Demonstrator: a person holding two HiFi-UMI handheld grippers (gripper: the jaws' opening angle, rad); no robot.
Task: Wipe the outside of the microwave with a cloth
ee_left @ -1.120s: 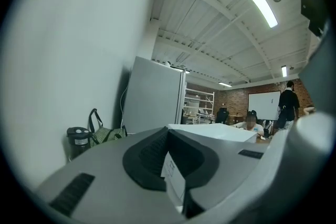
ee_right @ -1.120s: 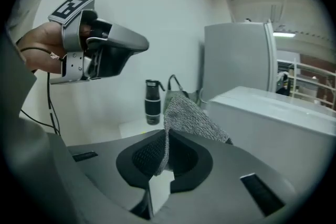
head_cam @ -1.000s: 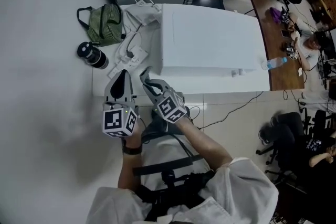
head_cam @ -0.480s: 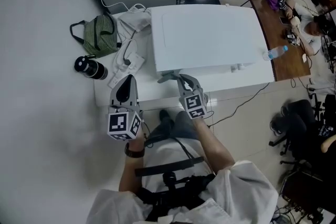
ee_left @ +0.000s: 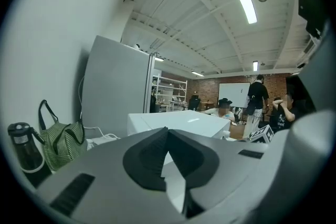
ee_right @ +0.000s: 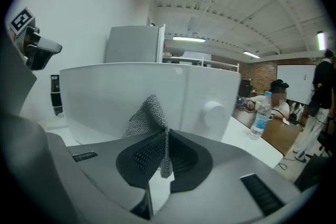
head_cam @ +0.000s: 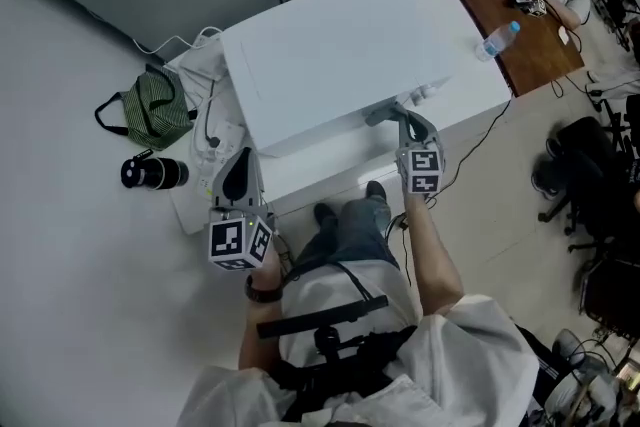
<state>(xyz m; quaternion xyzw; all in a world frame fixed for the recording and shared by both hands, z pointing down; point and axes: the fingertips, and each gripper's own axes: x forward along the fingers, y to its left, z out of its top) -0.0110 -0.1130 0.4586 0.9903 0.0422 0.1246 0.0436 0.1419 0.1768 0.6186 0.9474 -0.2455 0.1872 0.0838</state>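
While clamped on the cloth (ee_right: 149,115), holds right gripper (ee_right: 166,136) close to the microwave (ee_right: 105,97) front beside its knobs (ee_right: 214,110), above the tabletop (head_cam: 300,179) front edge, seemingly poised to wipe. Parks left gripper (ee_left: 167,134), shut and empty, at front-left corner, clear.

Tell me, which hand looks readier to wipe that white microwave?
Right. The right tool is shut on the grey cloth, close to the front of the microwave. The left tool is shut, empty and farther from it.
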